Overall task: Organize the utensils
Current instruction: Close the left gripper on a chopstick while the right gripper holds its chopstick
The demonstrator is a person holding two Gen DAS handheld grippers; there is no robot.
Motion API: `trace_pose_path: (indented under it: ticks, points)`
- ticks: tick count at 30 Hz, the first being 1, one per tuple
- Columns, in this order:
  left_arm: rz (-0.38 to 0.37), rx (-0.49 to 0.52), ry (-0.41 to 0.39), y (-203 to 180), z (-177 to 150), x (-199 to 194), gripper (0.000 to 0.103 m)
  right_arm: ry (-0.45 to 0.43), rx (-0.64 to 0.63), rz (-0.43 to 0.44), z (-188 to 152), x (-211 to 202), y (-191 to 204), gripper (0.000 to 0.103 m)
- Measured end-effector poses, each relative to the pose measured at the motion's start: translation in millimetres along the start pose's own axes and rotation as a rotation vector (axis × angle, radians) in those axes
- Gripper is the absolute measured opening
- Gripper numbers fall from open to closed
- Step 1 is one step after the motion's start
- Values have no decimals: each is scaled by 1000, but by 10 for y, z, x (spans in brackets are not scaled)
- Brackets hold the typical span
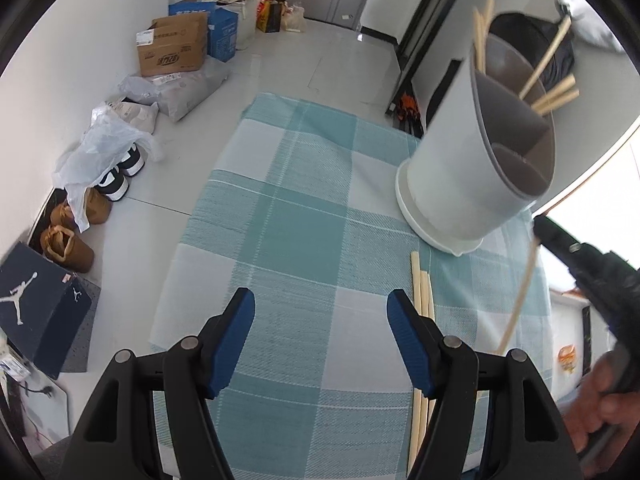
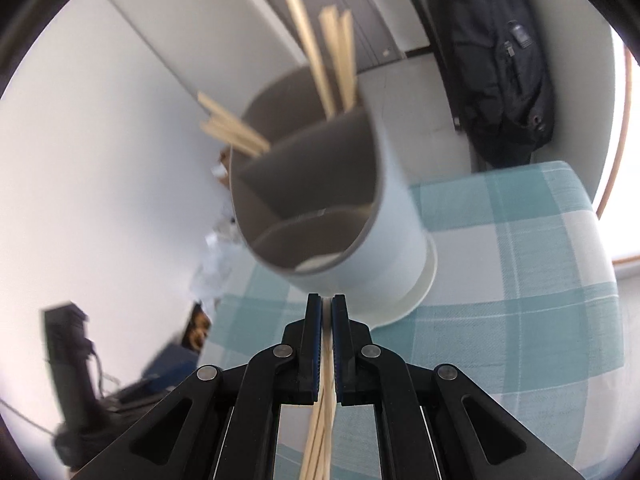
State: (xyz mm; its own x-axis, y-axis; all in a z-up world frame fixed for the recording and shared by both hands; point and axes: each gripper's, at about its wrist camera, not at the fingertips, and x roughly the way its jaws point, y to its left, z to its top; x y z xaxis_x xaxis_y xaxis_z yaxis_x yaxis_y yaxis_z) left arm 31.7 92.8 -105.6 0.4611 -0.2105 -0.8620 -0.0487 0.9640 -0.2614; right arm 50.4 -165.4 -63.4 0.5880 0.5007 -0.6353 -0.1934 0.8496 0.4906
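The right hand-held gripper (image 2: 327, 300) is clamped on a small bundle of chopsticks (image 2: 322, 420), its pads pressed together on the sticks, which trail back under the jaws toward the camera, their tips just showing at the pad ends. Right ahead stands the utensil holder (image 2: 360, 216), a pale tub with grey dividers on a white saucer base, resting on the checked cloth (image 2: 520, 280) that covers the worktop; several chopsticks (image 2: 340, 60) already lean out of its far compartments. The main risk is in the delivery: the bundle is held near one end, so the sticks may fan or slip apart when tilted over the rim, and one could fall outside the holder or land in the wrong compartment. The tips could also knock the rim or the leaning sticks, and the tall holder looks easy to tip or shove on the cloth. The left hand-held gripper (image 1: 320, 340) hangs with its jaws apart and nothing between them, over the cloth just beside more loose chopsticks (image 1: 422, 300); its right finger could roll them away toward the nearby edge.
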Motion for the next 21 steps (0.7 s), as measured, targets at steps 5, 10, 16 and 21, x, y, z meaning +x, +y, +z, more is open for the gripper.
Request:
trace_pose_path:
  ticks: [5,10,16,21]
  points:
    - [-4,3,31,-141,42,72,64,-36,0,32,-13,-262,-79,4]
    - [0,9,79,-313,127,214,64,-100,-11,69,-48,-542,-106,4]
    - [4,5,142,-423,141,434,64,-228,-66,76,-184,-890,-224,4]
    - [19,-8,141,-441,157,520,64,-258,-89,70,-174,-958,-295,4]
